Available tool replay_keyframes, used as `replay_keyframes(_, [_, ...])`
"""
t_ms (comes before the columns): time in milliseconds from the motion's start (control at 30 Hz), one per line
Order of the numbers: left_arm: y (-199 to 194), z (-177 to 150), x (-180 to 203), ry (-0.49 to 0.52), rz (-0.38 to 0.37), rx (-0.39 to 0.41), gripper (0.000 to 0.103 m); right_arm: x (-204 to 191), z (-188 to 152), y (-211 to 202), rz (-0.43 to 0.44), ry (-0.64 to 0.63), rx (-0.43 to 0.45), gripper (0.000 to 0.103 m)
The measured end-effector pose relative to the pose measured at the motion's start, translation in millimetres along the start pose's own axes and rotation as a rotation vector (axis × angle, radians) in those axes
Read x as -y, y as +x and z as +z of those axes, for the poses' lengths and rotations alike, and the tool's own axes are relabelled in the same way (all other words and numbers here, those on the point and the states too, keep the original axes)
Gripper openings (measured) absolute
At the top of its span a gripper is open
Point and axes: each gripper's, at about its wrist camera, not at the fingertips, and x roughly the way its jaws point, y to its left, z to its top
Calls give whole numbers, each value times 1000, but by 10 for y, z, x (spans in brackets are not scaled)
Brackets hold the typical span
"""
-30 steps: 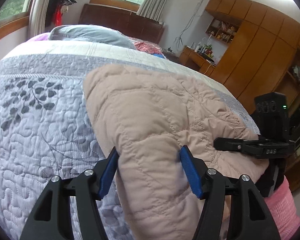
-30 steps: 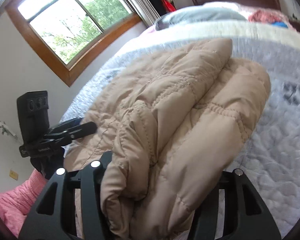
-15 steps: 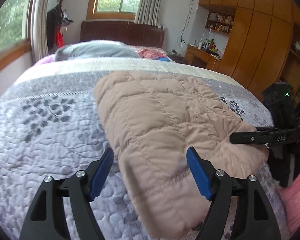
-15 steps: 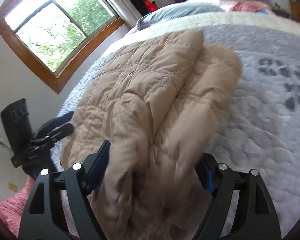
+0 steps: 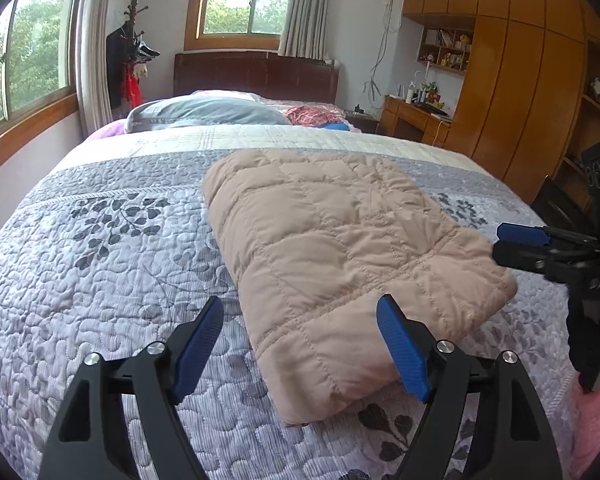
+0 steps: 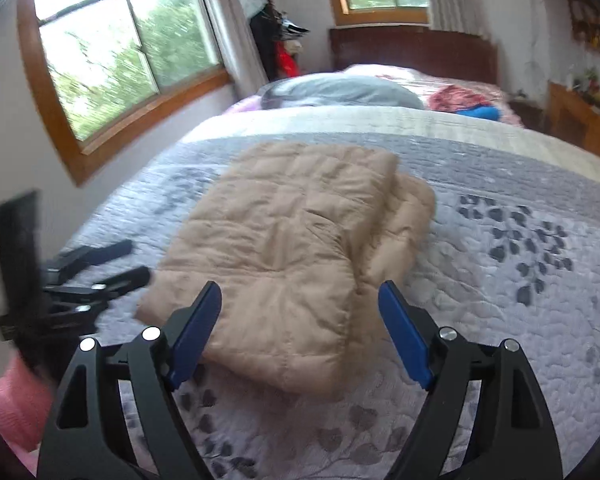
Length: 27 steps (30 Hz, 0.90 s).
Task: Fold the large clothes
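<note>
A beige quilted padded jacket point(image 5: 340, 248) lies folded in a flat bundle on the grey leaf-patterned bedspread point(image 5: 100, 264). It also shows in the right wrist view point(image 6: 288, 248). My left gripper point(image 5: 300, 344) is open and empty, above the near end of the bundle. My right gripper point(image 6: 300, 332) is open and empty, just short of the bundle's near edge. The right gripper shows at the right of the left wrist view point(image 5: 548, 244), and the left gripper shows blurred at the left of the right wrist view point(image 6: 96, 268).
A grey pillow point(image 5: 204, 114) and red and blue cloth point(image 5: 320, 118) lie at the head of the bed by the dark headboard point(image 5: 256, 76). Wooden wardrobes point(image 5: 532, 92) and a desk point(image 5: 416, 118) stand to the right. A coat stand point(image 5: 130, 64) is at the window. Pink fabric point(image 6: 12, 408) hangs at the bed's near edge.
Both grippers let go of the jacket and drew back from it. The jacket dropped and now lies flat on the bed.
</note>
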Motion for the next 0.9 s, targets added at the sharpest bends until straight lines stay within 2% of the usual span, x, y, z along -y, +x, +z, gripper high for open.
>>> replay_keyframes(100, [129,-56,-70,-14,12,-35,80,109,-118,195,-50,35,-47,80])
replay_keyframes(233, [344,-151,-169,-33,-4,-89,84,346,-303,542,31,136,-146,83])
replay_keyframes(367, [448,-198,-197,-40,-12,-114,85,529,-364,653,121,232,-179,84])
replay_keyframes(500, [317,-149,-187,-52,1,-105,84,459,-328,410,96,201,-120,84])
replay_keyframes(600, [148,-148,-145,-52,31,-84,84,348,-345,174,44,164,-88,92])
replay_keyframes(667, [30,-166,-123,-66,35,-80,88,249,-389,14,20,138,-67,92])
replay_keyframes(733, [-100,-199,-97,-84,47,-73,92,148,-424,-95,8,120,-63,98])
replay_keyframes(900, [-397,-266,-2,-115,89,-42,99,-188,-565,-398,-94,32,-41,99])
